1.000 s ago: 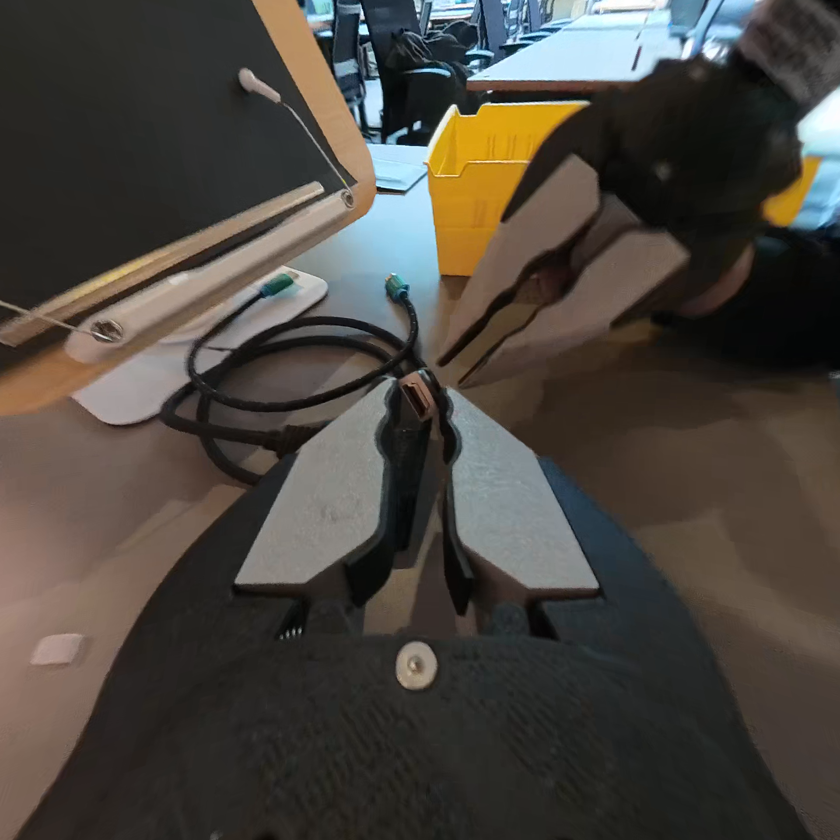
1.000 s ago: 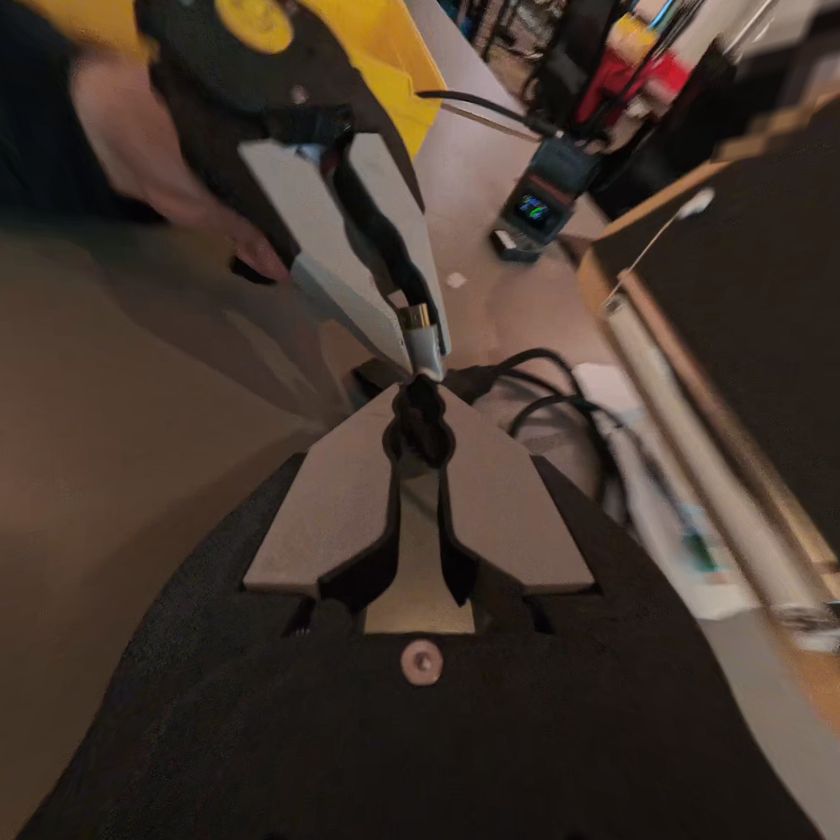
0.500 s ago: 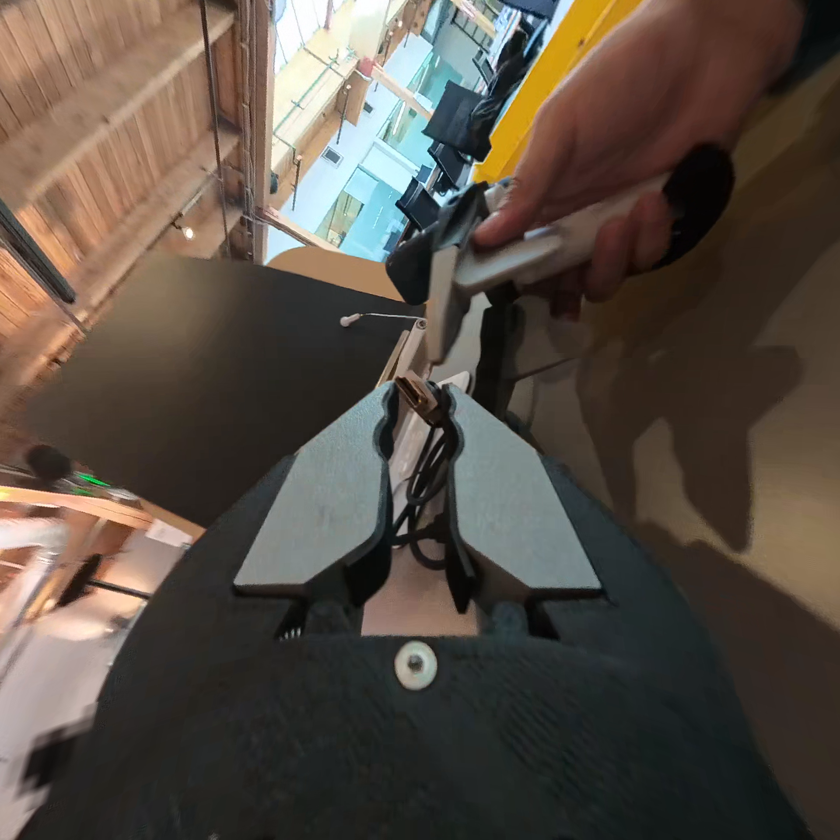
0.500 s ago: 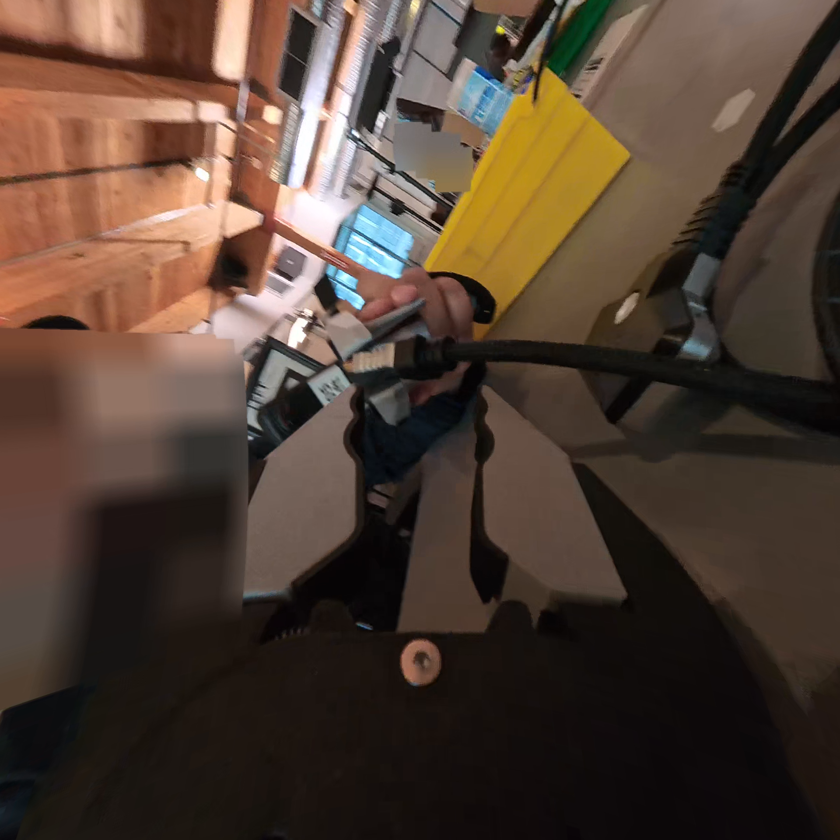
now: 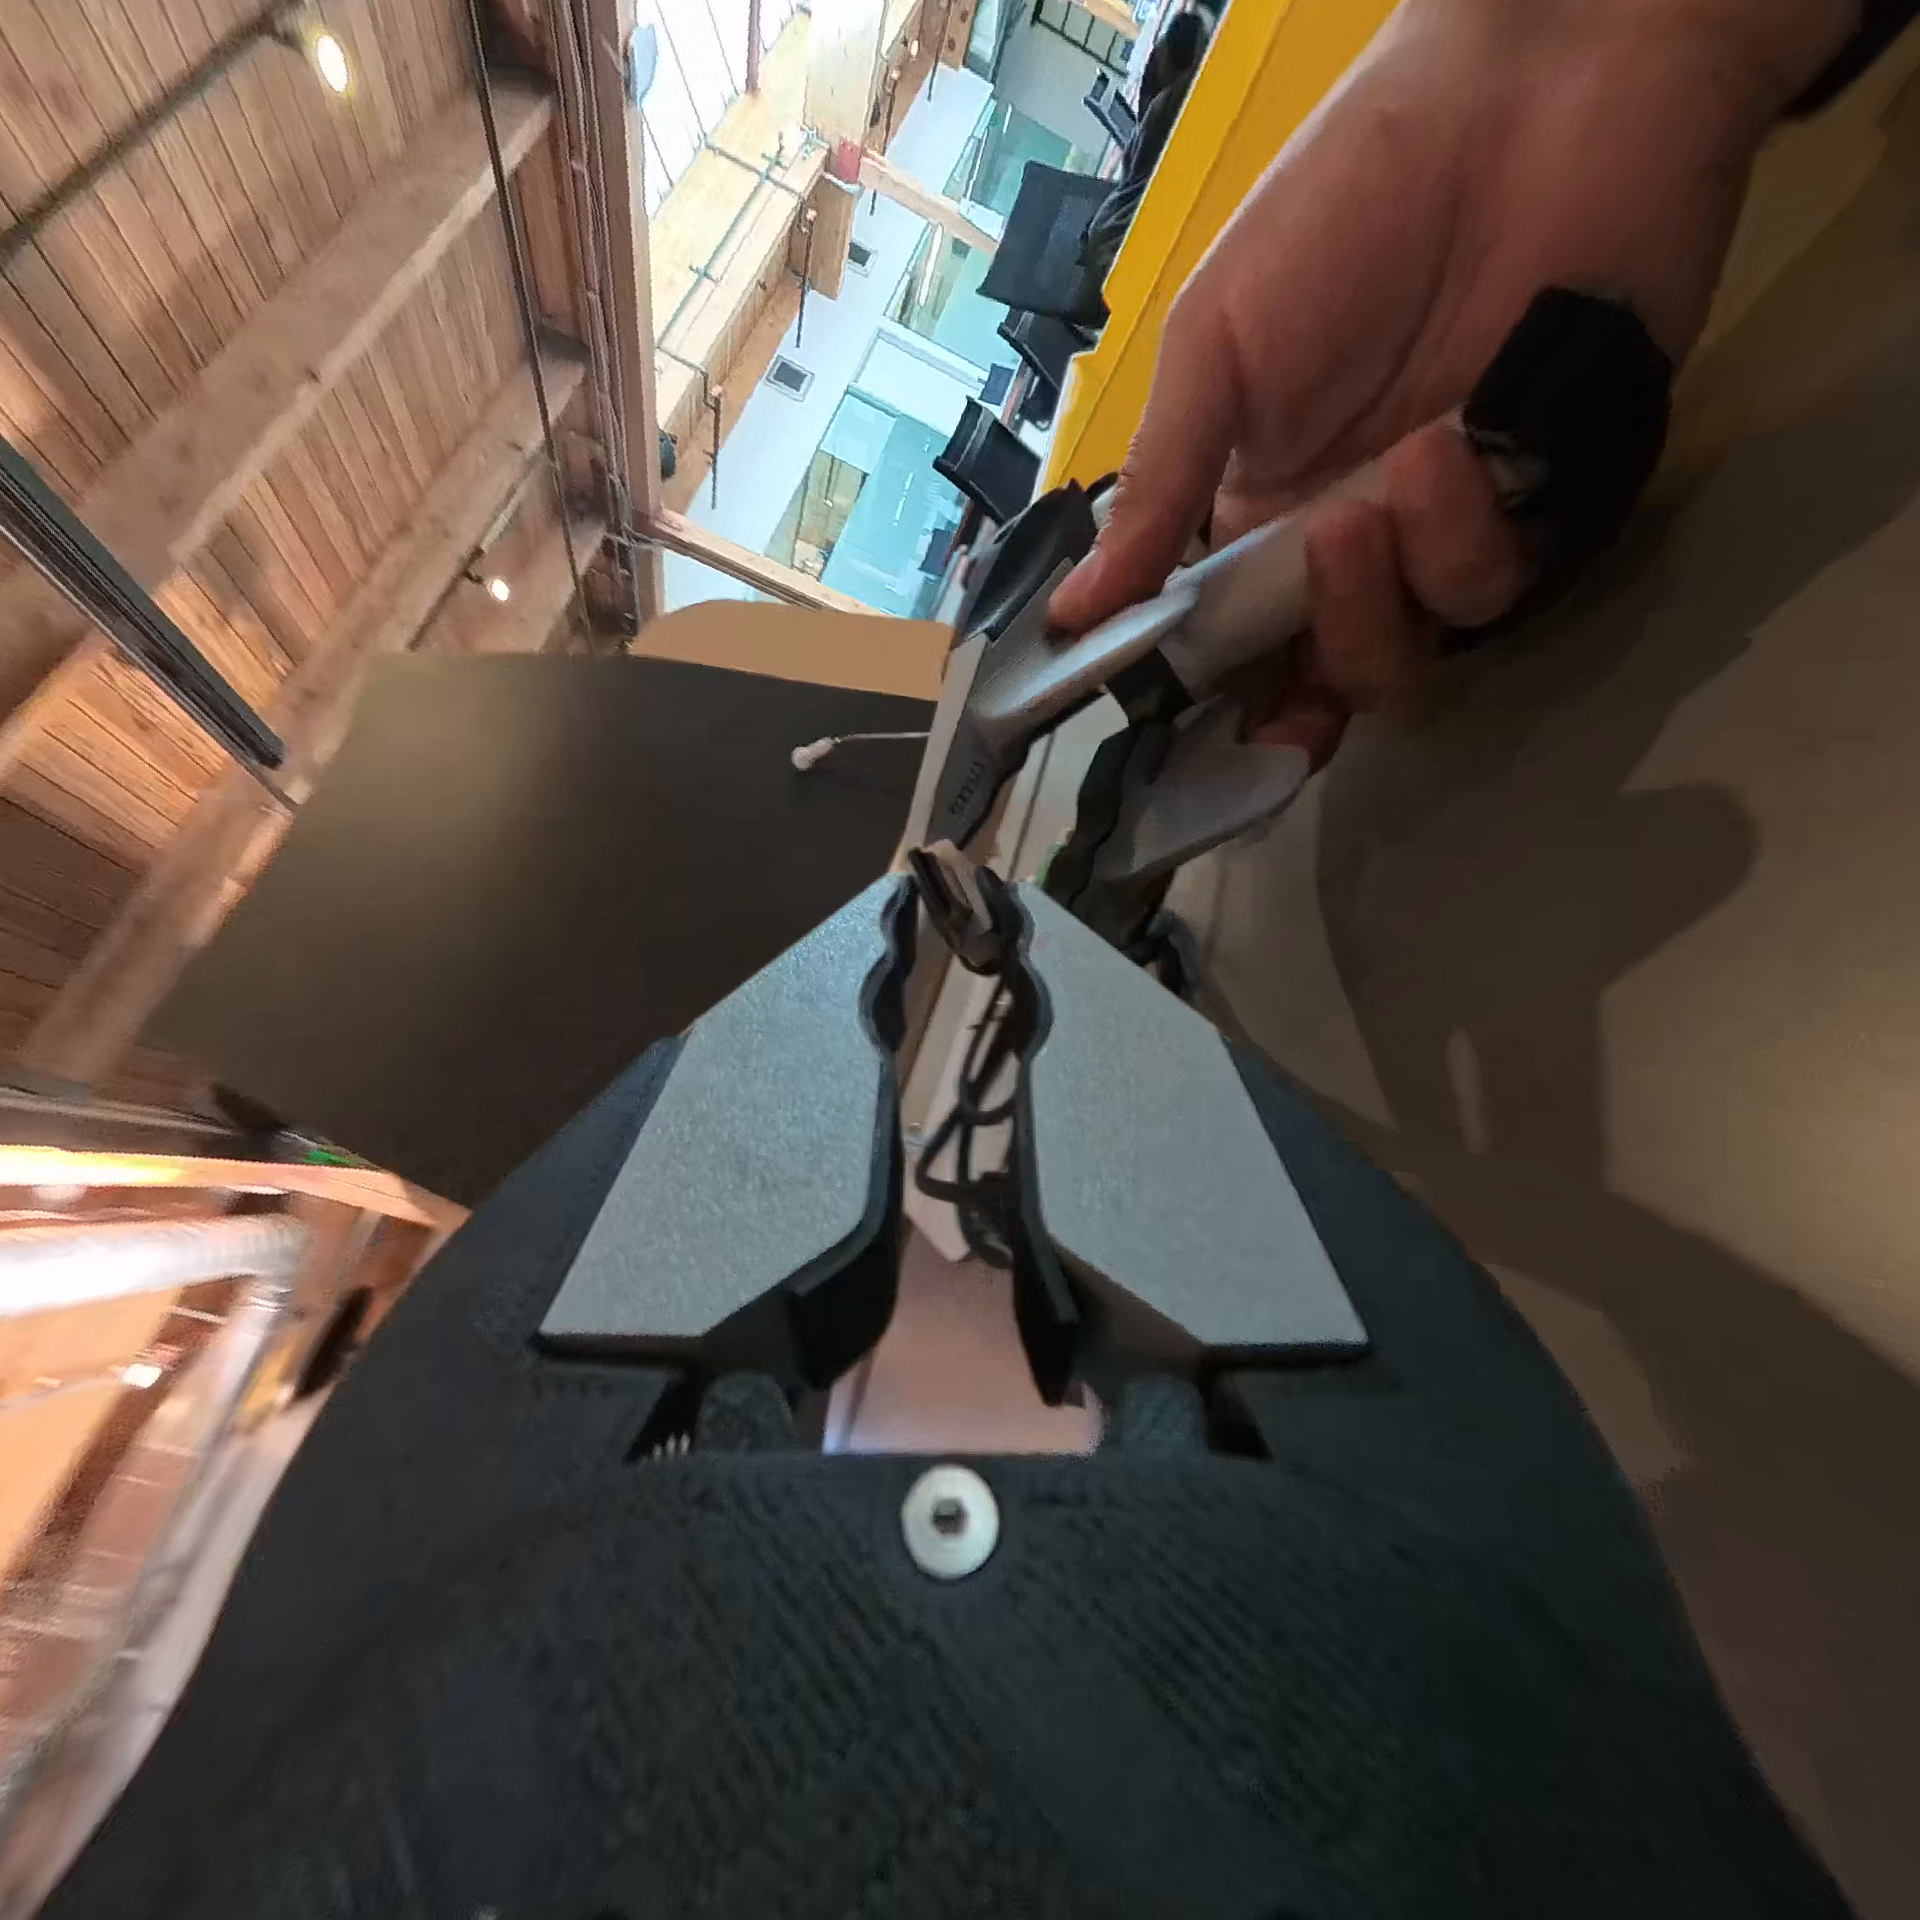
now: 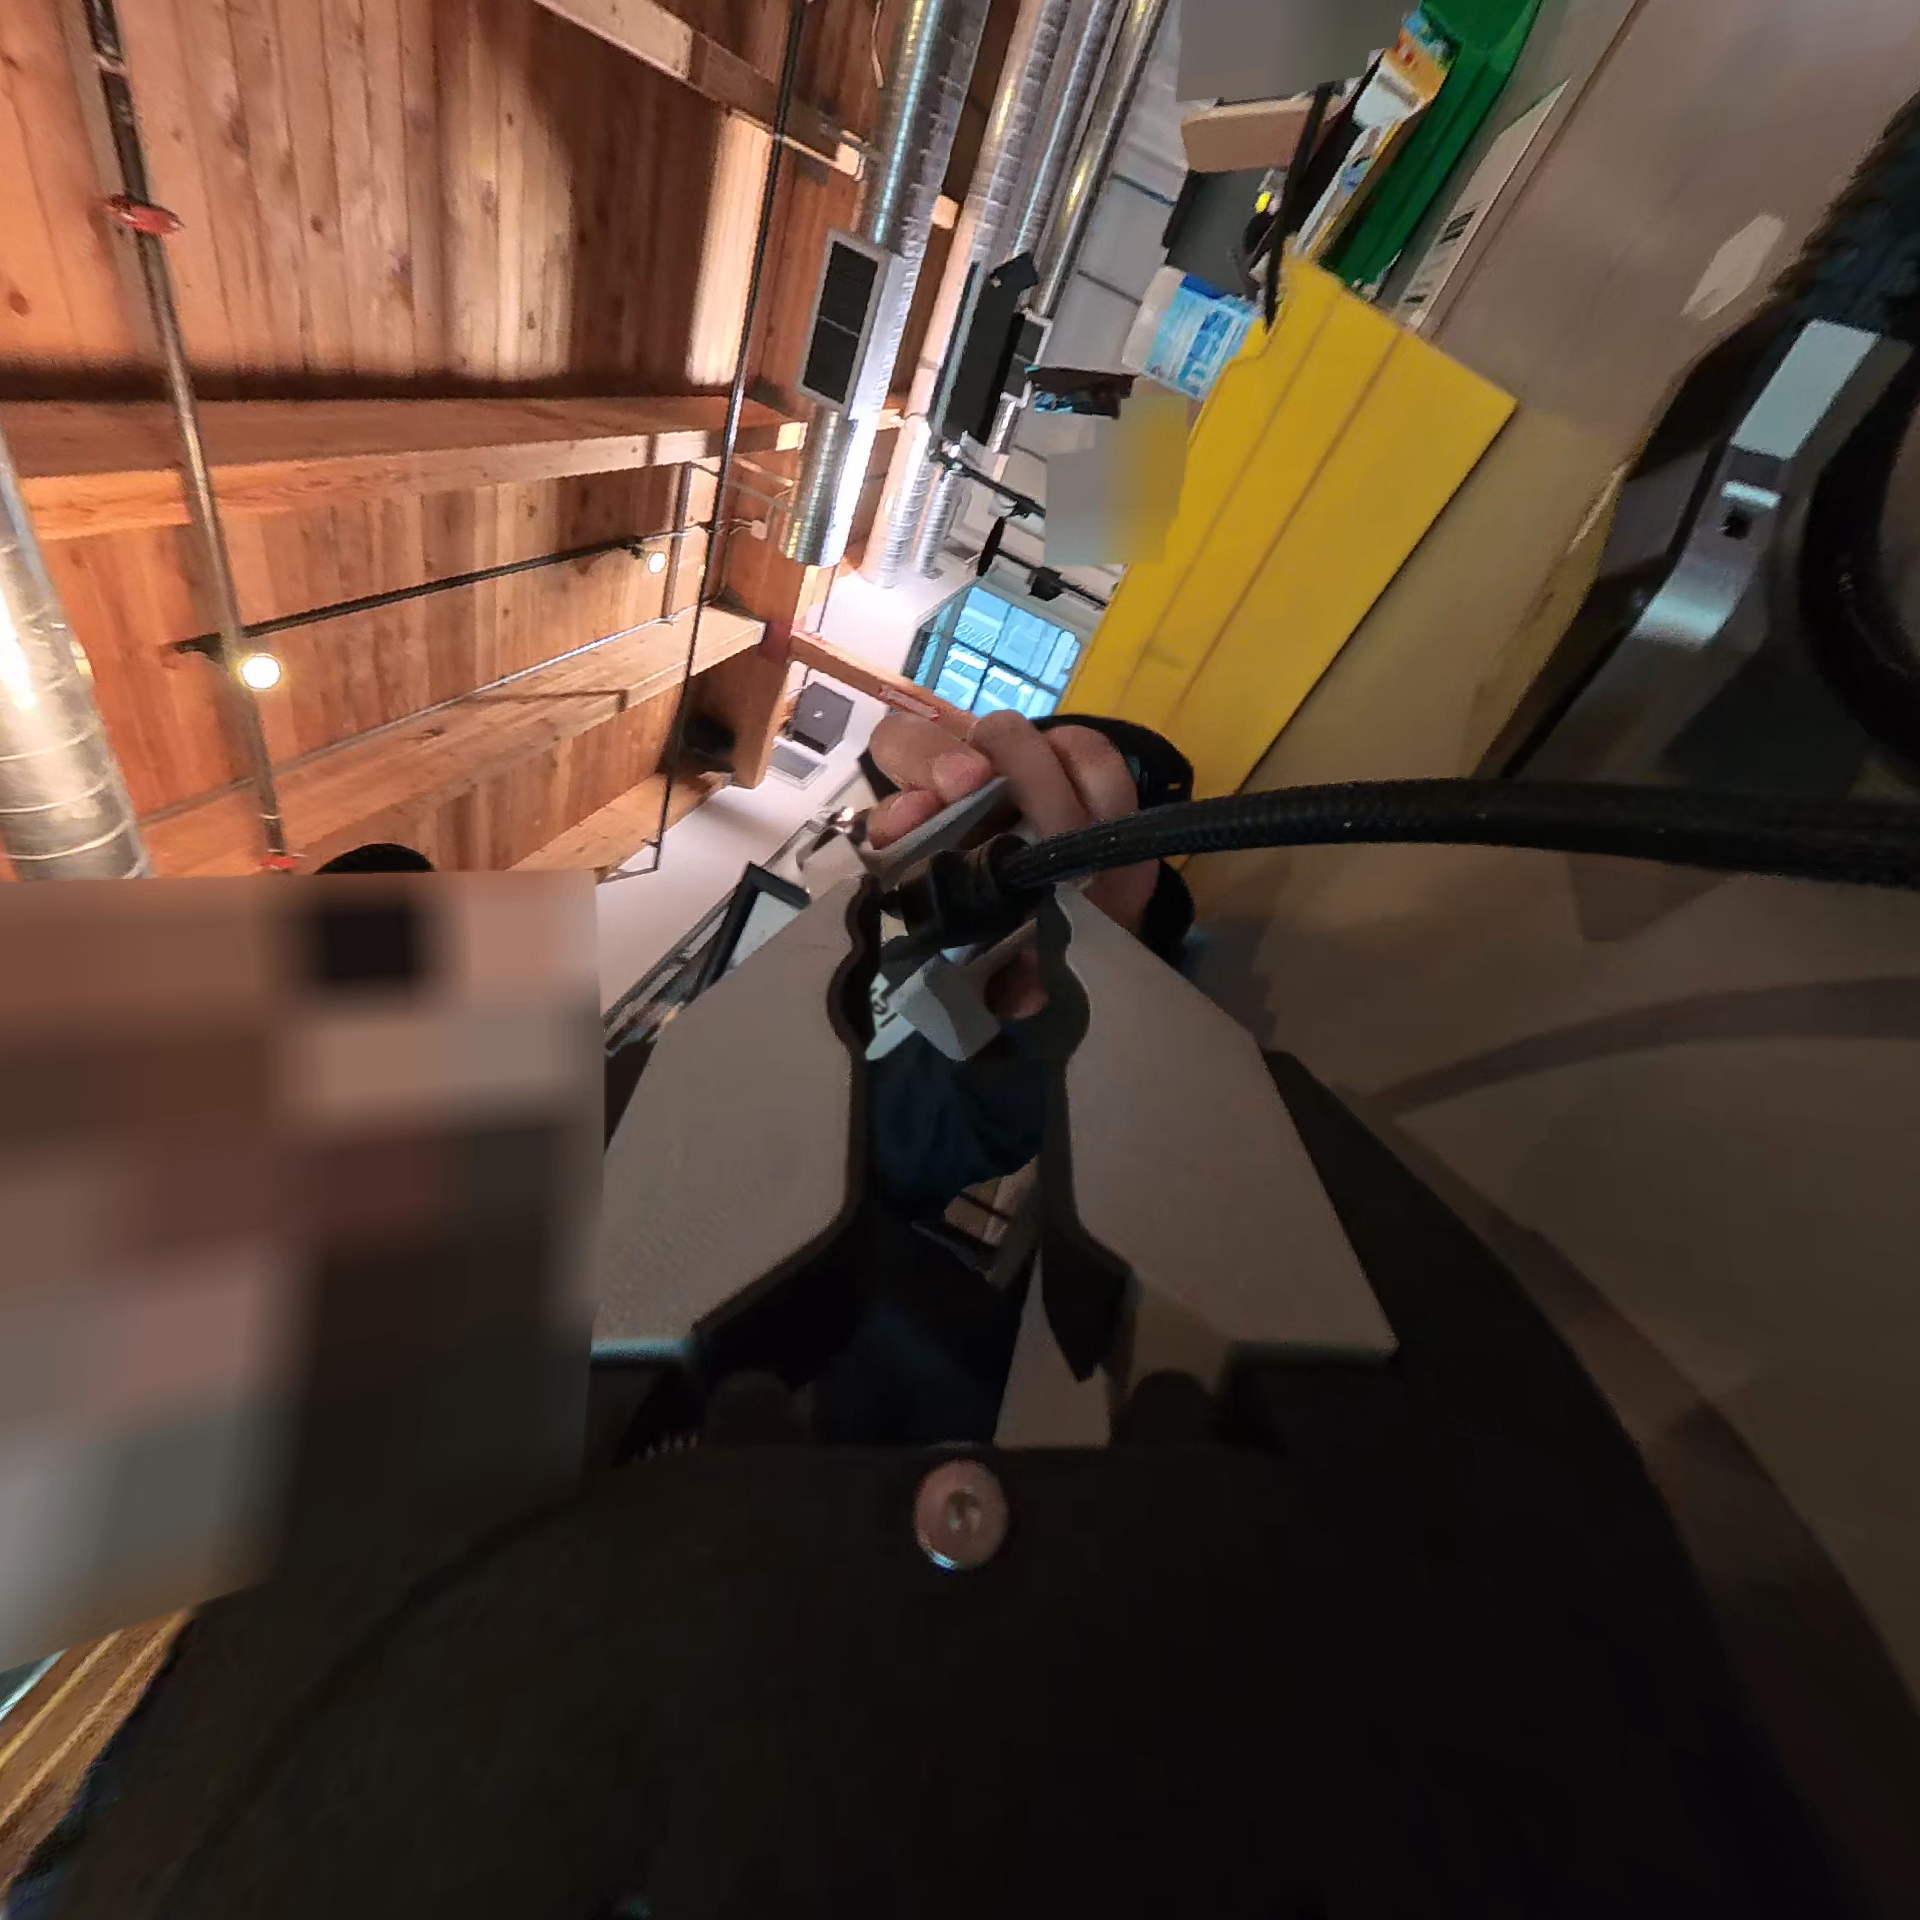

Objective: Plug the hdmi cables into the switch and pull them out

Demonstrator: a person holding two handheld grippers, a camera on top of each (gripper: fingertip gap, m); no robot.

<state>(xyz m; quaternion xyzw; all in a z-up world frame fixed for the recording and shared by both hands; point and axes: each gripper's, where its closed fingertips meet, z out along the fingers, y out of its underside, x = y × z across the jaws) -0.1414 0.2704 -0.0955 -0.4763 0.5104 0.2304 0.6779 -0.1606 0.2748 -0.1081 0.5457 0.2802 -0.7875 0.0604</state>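
Both views are rolled onto their side. My left gripper (image 5: 961, 904) is shut on a black HDMI plug (image 5: 951, 920) whose metal end sticks out past the fingertips. My right gripper (image 6: 956, 935) is open and holds nothing. In the left wrist view its grey fingers (image 5: 1091, 665), held by a hand (image 5: 1403, 312), sit just beyond the plug. In the right wrist view the braided black cable (image 6: 1455, 821) runs from the plug off to the right. The dark switch box (image 6: 1683, 623) with a silver face lies on the table at the right edge, partly cut off.
A yellow bin (image 6: 1299, 499) stands on the grey table (image 6: 1610, 1143) and also shows in the left wrist view (image 5: 1195, 208). A black board with a wooden rim (image 5: 571, 831) stands to one side. Thin black cable loops (image 5: 966, 1132) lie near it.
Both grippers have rolled about a quarter turn and tilted up from the table. My right gripper has opened and let go of the dark thing it held. My left gripper has kept its plug.
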